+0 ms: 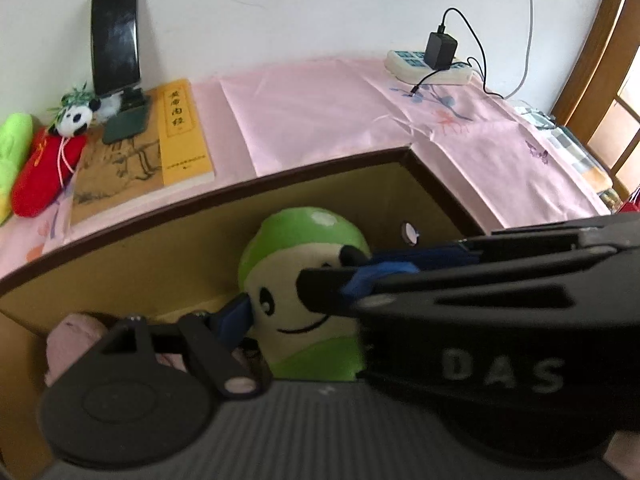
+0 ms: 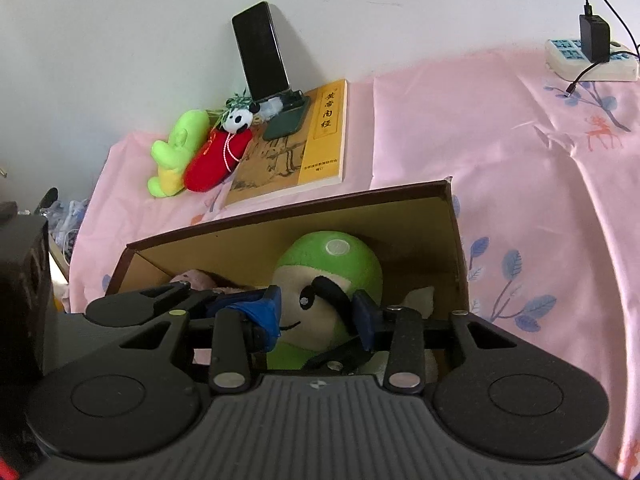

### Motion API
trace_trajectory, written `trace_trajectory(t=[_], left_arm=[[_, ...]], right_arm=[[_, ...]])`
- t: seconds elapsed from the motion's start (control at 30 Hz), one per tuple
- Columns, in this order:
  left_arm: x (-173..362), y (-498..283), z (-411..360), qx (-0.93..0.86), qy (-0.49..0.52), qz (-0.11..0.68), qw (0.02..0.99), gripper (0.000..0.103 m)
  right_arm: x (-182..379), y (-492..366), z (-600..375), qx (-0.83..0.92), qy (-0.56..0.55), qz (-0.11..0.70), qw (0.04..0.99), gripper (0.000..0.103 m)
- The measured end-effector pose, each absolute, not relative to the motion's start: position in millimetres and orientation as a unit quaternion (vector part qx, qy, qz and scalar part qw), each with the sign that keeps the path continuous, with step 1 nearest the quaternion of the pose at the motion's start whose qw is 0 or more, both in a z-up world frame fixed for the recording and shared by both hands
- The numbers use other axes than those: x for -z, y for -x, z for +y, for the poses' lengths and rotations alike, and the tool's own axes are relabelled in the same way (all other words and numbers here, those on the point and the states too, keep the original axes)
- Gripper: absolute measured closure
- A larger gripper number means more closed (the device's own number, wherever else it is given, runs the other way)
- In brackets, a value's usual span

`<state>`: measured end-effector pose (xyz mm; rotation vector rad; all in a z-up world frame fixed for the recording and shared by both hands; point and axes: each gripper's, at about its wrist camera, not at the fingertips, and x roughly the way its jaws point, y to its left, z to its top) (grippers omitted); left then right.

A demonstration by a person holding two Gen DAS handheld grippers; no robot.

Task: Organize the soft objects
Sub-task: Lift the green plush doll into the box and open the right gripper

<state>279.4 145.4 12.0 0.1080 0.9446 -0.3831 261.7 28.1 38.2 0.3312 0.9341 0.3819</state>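
Two claws at green plush (image 2: 320, 280), right claw (image 2: 318, 312) gripping it, cardboard box (image 2: 280, 216)

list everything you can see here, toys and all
green plush: 1, green-cream, in box
pink plush: 1, pink, in box
box: 1, brown cardboard, front
panda plush: 1, black-white, by phone
red plush: 1, red, beside book
lime plush: 1, lime, beside red plush
book: 1, yellow, on cloth
phone: 1, black, upright behind book
power strip: 1, white, far right
cloth: 1, pink, covering surface
left gripper: 1, black, at green plush
right gripper: 1, black, flanking green plush
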Motion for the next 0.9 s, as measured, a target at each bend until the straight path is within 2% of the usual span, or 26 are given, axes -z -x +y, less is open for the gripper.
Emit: trace_trajectory(t=[0.3, 0.9], left_arm=[[-20, -273, 160, 0.179, -0.036, 0.454, 0.872, 0.023], [-70, -216, 152, 0.056, -0.034, 0.433, 0.899, 0.023]], right_arm=[[-42, -252, 18, -0.178, -0.199, 0.437, 0.859, 0.079], [-64, -207, -21, -0.211, -0.202, 0.414, 0.862, 0.079]])
